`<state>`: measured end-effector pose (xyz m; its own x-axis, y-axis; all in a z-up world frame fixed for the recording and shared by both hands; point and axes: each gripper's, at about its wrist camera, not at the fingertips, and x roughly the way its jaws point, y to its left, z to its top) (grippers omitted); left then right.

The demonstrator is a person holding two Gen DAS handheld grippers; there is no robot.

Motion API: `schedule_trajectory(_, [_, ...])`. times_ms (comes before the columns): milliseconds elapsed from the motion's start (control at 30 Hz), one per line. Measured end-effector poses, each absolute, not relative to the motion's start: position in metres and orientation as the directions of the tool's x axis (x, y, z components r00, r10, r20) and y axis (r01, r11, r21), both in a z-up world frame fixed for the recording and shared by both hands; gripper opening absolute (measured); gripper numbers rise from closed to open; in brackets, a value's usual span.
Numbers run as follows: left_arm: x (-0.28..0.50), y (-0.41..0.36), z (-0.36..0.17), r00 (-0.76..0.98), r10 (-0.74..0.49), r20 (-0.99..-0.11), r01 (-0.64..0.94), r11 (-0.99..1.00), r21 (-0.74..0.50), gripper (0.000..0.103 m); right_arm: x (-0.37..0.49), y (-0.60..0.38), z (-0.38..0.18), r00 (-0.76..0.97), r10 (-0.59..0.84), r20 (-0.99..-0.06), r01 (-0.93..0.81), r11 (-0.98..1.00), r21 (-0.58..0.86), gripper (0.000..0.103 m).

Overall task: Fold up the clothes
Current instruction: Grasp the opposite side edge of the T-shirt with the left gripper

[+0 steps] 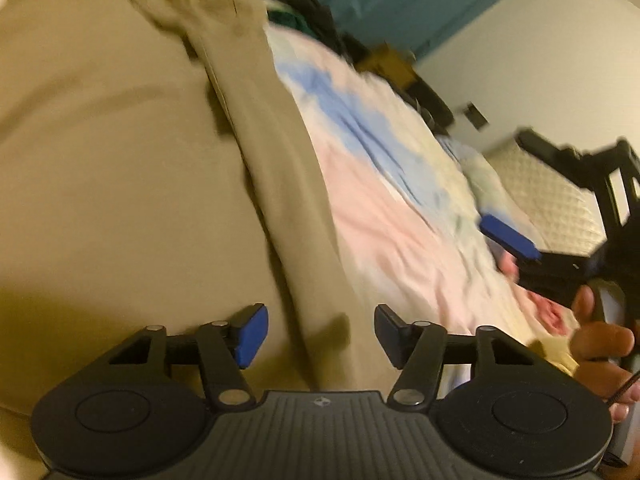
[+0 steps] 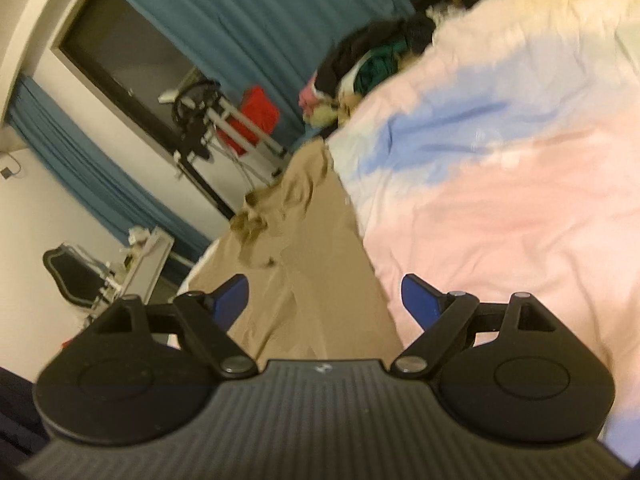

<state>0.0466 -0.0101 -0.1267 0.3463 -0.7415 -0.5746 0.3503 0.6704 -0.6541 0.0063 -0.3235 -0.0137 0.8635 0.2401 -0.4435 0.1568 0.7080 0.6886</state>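
Observation:
A tan garment [image 1: 276, 168] lies stretched in a long strip across the bed, beside a pastel pink, blue and cream tie-dye cloth [image 1: 384, 200]. My left gripper [image 1: 320, 334] hovers open over the near end of the tan strip, with nothing between its blue pads. In the right wrist view the tan garment [image 2: 304, 248] runs away from me, bunched at its far end, with the tie-dye cloth [image 2: 500, 184] to its right. My right gripper [image 2: 325, 304] is open above the tan cloth. The right gripper [image 1: 516, 240] also shows at the left wrist view's right edge, held by a hand [image 1: 600, 344].
A tan bedsheet [image 1: 100, 152] covers the bed at left. A pile of dark, green and pink clothes [image 2: 360, 76] sits at the far end. Teal curtains [image 2: 248, 20], a window, a red item [image 2: 260, 114] and a rack stand beyond the bed. A quilted white surface [image 1: 552, 192] lies right.

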Motion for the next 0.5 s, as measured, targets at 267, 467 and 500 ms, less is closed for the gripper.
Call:
schedule_trajectory(267, [0.062, -0.011, -0.167, 0.187, -0.873, -0.451, 0.271, 0.487, -0.830, 0.056, 0.019, -0.304, -0.024, 0.819, 0.296, -0.491, 0.142, 0.725, 0.674, 0.085])
schedule_trajectory(467, [0.058, -0.015, -0.184, 0.130, -0.899, -0.419, 0.234, 0.438, -0.868, 0.044, 0.027, -0.289, -0.028, 0.789, 0.324, -0.522, 0.125, 0.747, 0.653, 0.085])
schedule_trajectory(500, [0.057, -0.016, -0.187, 0.121, -0.903, -0.413, 0.227, 0.430, -0.874, 0.040, 0.027, -0.288, -0.028, 0.788, 0.321, -0.525, 0.126, 0.750, 0.649, 0.085])
